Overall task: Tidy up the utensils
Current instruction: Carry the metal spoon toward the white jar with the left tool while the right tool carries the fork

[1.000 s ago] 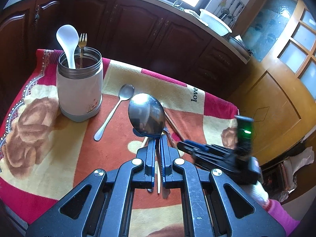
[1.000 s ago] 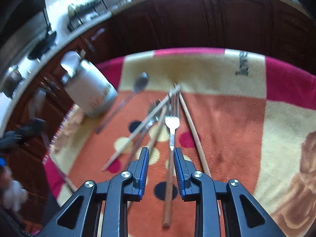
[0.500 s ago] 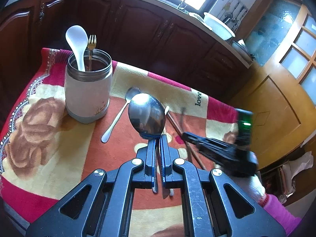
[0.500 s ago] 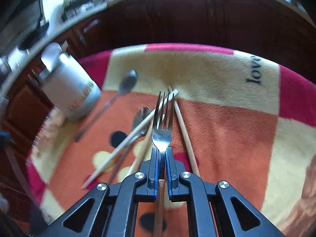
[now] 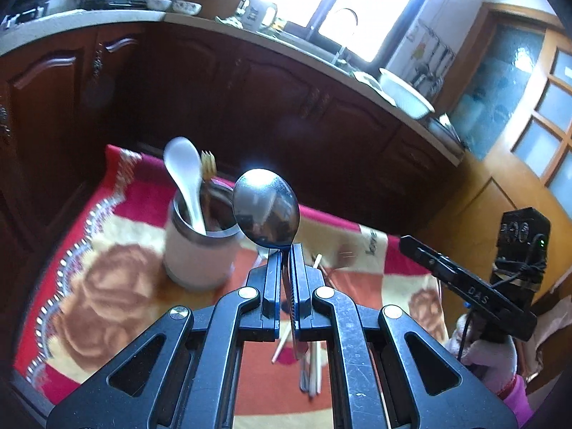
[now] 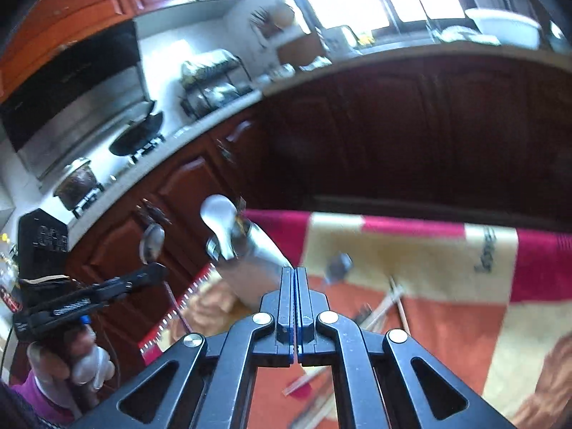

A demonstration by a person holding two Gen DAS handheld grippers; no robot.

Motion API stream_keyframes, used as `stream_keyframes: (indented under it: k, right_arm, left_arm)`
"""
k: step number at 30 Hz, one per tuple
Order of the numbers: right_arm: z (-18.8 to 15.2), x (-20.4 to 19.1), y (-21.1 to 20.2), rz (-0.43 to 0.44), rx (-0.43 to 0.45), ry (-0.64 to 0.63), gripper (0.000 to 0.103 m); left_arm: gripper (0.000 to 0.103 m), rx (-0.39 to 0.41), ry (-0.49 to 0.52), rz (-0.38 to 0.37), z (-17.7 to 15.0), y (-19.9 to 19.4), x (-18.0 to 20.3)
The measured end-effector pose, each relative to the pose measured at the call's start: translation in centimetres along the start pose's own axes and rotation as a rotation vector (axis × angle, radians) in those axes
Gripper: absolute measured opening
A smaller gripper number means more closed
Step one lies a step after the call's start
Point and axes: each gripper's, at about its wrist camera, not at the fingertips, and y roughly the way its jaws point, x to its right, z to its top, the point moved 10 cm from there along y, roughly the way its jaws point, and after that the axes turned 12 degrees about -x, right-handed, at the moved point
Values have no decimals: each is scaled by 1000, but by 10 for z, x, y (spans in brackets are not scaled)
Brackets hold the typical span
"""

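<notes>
My left gripper (image 5: 285, 250) is shut on a large steel spoon (image 5: 266, 206), bowl up, held above the table just right of the utensil canister (image 5: 198, 255). The canister holds a white spoon (image 5: 184, 173) and a gold fork (image 5: 208, 166); it also shows in the right wrist view (image 6: 250, 257). My right gripper (image 6: 295, 275) is shut with no utensil showing between its jaws. Chopsticks (image 6: 384, 304), a fork (image 6: 361, 312) and a small spoon (image 6: 338, 266) lie on the cloth beyond it.
The table wears a red, orange and cream blanket (image 5: 107, 286). Dark wood cabinets (image 5: 250, 107) stand behind it, a wooden door (image 5: 518, 178) to the right. The left gripper with its spoon shows at the left of the right wrist view (image 6: 146, 268).
My left gripper rose with the spoon and moved towards the canister. My right gripper, which had closed around the fork's neck, lifted away and now shows no fork in it.
</notes>
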Motion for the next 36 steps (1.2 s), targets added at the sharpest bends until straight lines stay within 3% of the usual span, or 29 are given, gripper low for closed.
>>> stream_keyframes:
  k: [4, 7, 10, 11, 12, 14, 17, 22, 33, 36]
  right_arm:
    - [19, -10, 9, -5, -2, -25, 0]
    - [8, -3, 36, -7, -75, -21, 2]
    - [-17, 5, 69, -18, -164, -23, 16]
    - [-25, 7, 77, -20, -189, -40, 26]
    - [-35, 3, 89, -27, -223, -72, 27]
    - [-53, -10, 107, -11, -290, -148, 27]
    - [-82, -36, 129, 97, -399, -181, 28]
    - [-119, -66, 152, 60, -483, -436, 27]
    - [-156, -70, 203, -81, -682, -897, 27]
    - [-161, -78, 209, -75, -692, -961, 16]
  left_arm:
    - [3, 22, -16, 6, 8, -8, -13]
    - [3, 19, -28, 1, 5, -8, -20]
    - [3, 15, -45, -4, 1, -7, -27]
    - [3, 17, -50, -2, 0, -9, -31]
    - [3, 20, -53, 4, -2, -11, -35]
    - [3, 30, -58, 24, -4, -17, -44]
    - [3, 48, -80, 49, -8, -28, -59]
    - [3, 56, -106, 76, -19, -38, -83]
    - [3, 52, -222, 96, -38, -42, -133]
    - [3, 46, -233, 94, -40, -40, -138]
